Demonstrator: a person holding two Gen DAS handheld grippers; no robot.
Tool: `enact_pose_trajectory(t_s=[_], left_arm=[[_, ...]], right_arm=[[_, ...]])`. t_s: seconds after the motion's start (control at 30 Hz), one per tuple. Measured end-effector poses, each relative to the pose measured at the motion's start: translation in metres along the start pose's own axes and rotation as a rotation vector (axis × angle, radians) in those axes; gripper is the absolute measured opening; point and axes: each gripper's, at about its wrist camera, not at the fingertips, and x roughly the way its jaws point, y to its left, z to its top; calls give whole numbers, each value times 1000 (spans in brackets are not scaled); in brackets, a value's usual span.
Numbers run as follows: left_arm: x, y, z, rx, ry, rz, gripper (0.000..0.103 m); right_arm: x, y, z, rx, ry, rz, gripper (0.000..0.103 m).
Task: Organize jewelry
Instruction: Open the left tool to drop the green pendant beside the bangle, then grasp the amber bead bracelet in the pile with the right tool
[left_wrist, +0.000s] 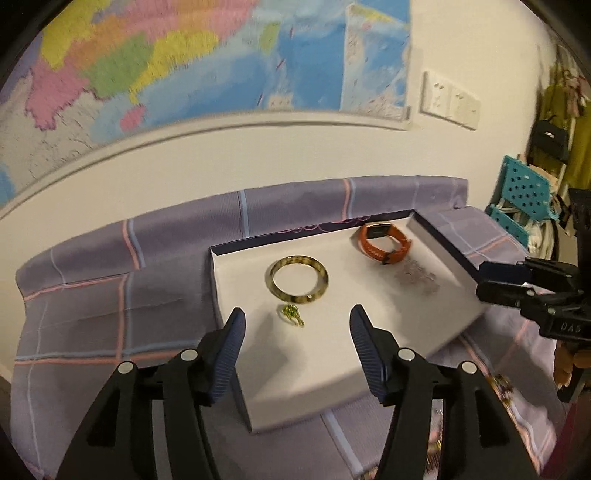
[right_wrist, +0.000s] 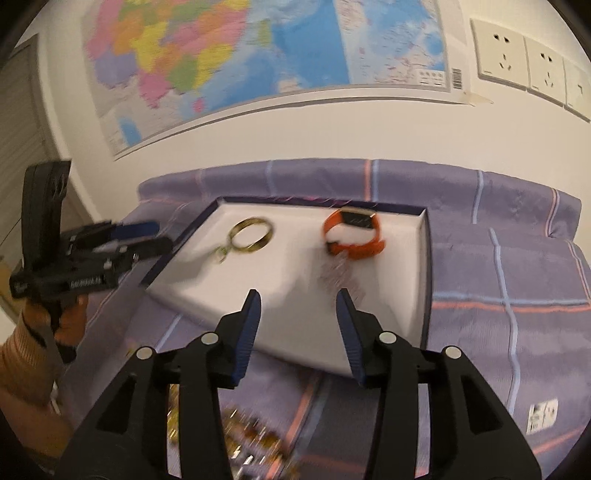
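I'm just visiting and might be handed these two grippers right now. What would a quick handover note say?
Left gripper: open, holding nothing.
Right gripper: open, holding nothing.
In the white tray: a bangle, a small green piece just in front of it, an orange watch, and a blurred pale chain-like piece by the watch.
Left: gold-coloured pieces lie on the purple cloth in front of the tray; they likely go in next.

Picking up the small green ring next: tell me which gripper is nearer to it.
Left. The left gripper hangs open right over the green ring; the right gripper is off toward the orange watch side.
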Motion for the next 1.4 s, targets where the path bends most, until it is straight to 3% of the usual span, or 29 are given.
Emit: enact_pose_trajectory(t_s=[0.23, 0.43, 0.67, 0.73, 0.8, 1.0, 1.23, 1.4], left_arm=[[-32, -12, -33, 43, -19, -22, 58], [-33, -16, -60, 29, 16, -38, 60], [-37, -20, -79, 4, 42, -70, 60], [-37, -22, -83, -1, 46, -73, 60], [-37, -23, -86, -4, 52, -78, 60], [-42, -23, -89, -3, 50, -80, 61], [-45, -23, -90, -10, 45, -82, 61], [-49, -25, -95, 5, 51, -94, 61]], right_arm=[[-21, 43, -50, -113, 75, 48, 34], [-17, 70, -87, -169, 138, 8, 26], [-11, 74, -99, -173, 151, -34, 25], [-9, 74, -100, -177, 150, -46, 16], [-7, 71, -100, -169, 148, -47, 13], [-18, 55, -96, -74, 134, 26, 11], [-45, 18, -82, 110, 46, 113, 10], [-60, 4, -78, 175, 2, 133, 10]])
